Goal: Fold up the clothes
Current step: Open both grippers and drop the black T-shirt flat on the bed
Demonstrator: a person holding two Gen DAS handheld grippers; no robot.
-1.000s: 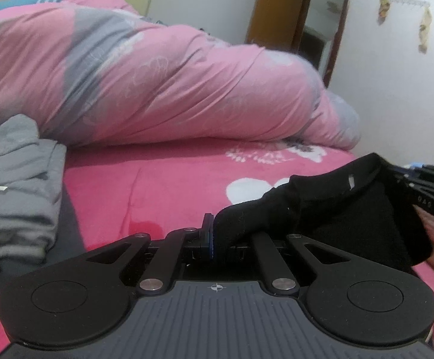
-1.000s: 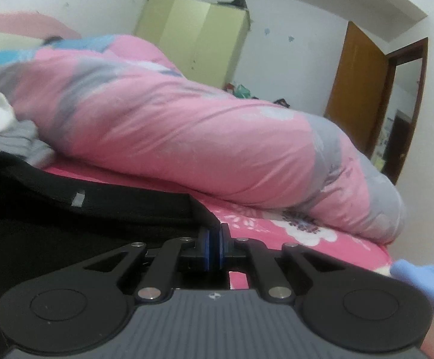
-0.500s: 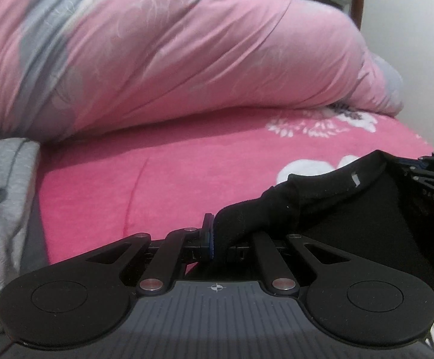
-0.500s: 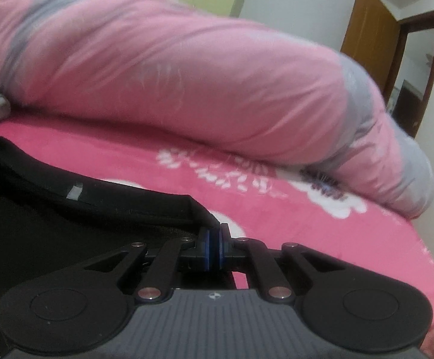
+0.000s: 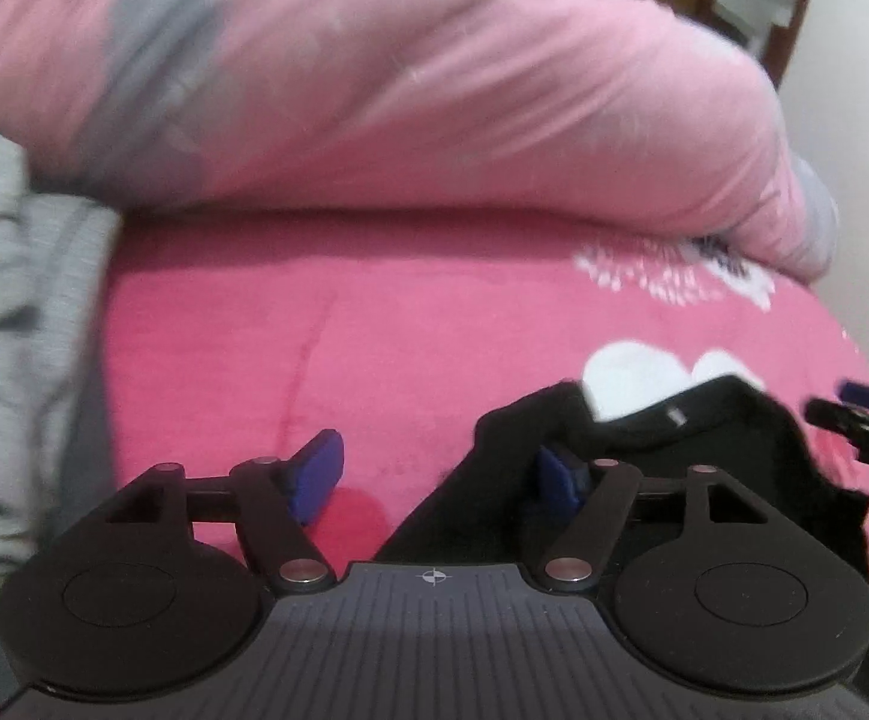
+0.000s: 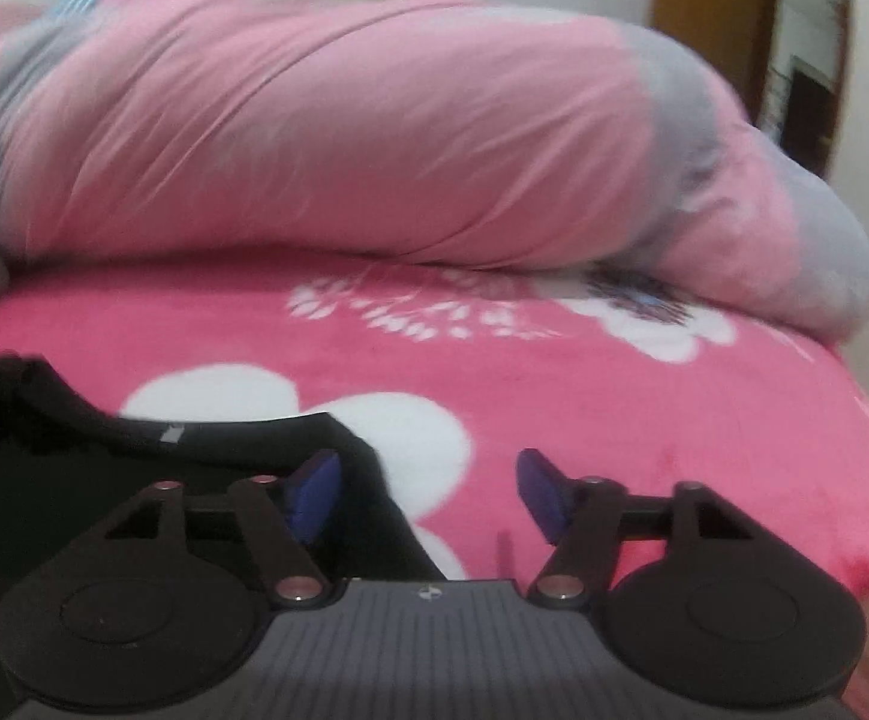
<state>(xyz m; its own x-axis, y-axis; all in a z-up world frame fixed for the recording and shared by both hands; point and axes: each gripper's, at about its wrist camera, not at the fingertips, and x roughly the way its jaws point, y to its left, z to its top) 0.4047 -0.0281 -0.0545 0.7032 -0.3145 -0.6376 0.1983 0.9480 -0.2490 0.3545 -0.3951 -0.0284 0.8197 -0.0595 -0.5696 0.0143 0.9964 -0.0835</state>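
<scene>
No readable text anywhere.
White print on the black garment (image 6: 26, 480) is cut off, illegible.

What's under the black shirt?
The black shirt lies on the pink flowered bed sheet, covering part of a white flower. Whatever else is beneath it is hidden by the cloth.

Bed (image 5: 434, 330) under a pink sheet with white flowers, bearing a rolled pink-and-grey quilt (image 5: 404, 78) along the far side, grey clothes (image 5: 8, 324) heaped at the left, and a black garment (image 5: 704, 450) lying at the near edge.
</scene>
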